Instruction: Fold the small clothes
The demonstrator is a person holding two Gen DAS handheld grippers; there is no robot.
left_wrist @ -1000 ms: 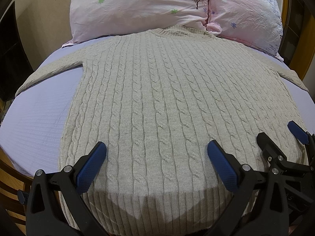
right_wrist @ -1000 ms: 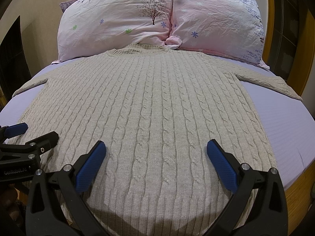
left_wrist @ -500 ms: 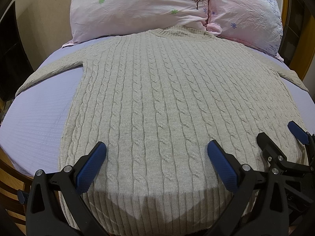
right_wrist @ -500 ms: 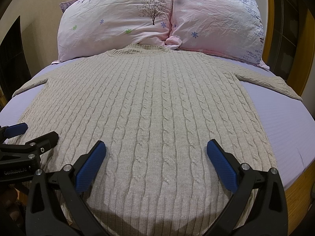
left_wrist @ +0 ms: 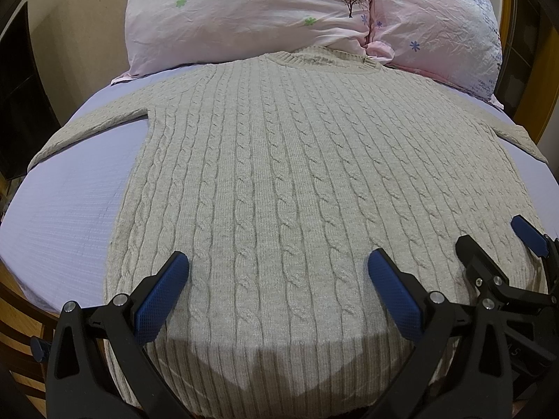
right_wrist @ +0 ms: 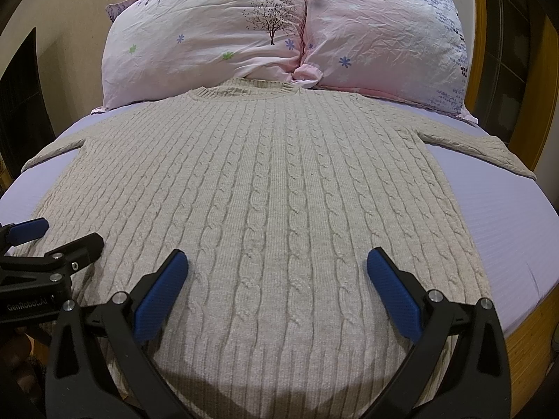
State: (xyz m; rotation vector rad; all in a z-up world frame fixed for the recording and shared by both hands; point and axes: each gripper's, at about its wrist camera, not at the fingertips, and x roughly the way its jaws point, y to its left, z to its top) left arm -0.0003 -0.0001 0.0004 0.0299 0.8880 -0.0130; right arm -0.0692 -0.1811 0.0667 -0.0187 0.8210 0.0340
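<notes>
Closest to me, my left gripper (left_wrist: 277, 281) hangs over the bottom hem of the sweater (left_wrist: 300, 181), its two blue-padded fingers (left_wrist: 162, 295) spread wide apart with nothing between them. They sit above the knit, over the near left part of the hem; I cannot tell whether the tips touch the wool. My right gripper (right_wrist: 276, 281) is held the same way, level and pointing forward toward the head of the bed, fingers (right_wrist: 393, 295) just as wide apart and holding nothing, over the near right part of the hem. The two tools are side by side: from the left camera I see my right gripper's black frame just beside my own right finger, and from the right camera the left gripper's frame shows at the lower left edge, over the sweater's left side. A dark shadow falls across the ribbed hem under both tools.

The sweater is a pale beige cable-knit, lying flat and unfolded on the lilac bedsheet (right_wrist: 506, 216). Its body runs away from me up the middle of the bed. The left sleeve (left_wrist: 91, 127) stretches out to the left edge of the mattress and the right sleeve (right_wrist: 482, 150) to the right edge, both flat on the sheet.

At the far end the collar (right_wrist: 244, 89) touches the two pink pillows (right_wrist: 209, 42), which lie side by side, printed with small flowers and a tree. Behind them stands a wooden headboard (right_wrist: 546, 80).
</notes>
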